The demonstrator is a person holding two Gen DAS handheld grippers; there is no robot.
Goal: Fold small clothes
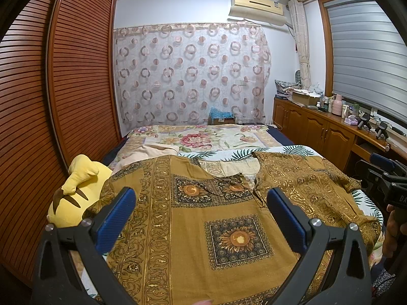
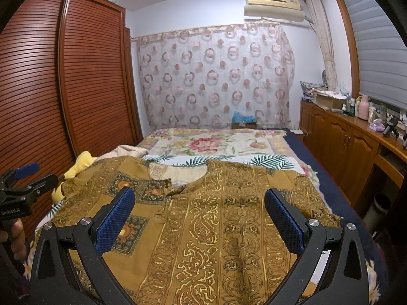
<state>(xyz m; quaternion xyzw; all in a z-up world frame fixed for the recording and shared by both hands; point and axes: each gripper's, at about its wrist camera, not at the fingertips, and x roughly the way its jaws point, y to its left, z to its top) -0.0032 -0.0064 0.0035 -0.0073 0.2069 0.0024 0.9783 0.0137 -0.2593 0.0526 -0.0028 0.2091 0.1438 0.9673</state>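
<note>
A brown patterned shirt [image 1: 193,218] lies spread flat on the bed [image 1: 211,137], with its neck opening toward the far wall. The left gripper [image 1: 201,218] hovers over the shirt's left half, its jaws spread wide and holding nothing. The right gripper [image 2: 199,218] is over the right half, jaws spread wide as well.

The left view shows the sunflower squares on the shirt clearly, and a yellow soft toy [image 1: 76,193] just beside the left sleeve; in the right view this toy is mostly hidden behind the cloth. The right view shows better the long paisley bands and the right sleeve near the edge of the bed. At the bottom edge of the left view there is maybe a fingertip, but it is too small to tell.

A wooden wardrobe [image 2: 63,89] stands on the left side, and a cluttered surface [image 2: 361,122] runs under the window.
</note>
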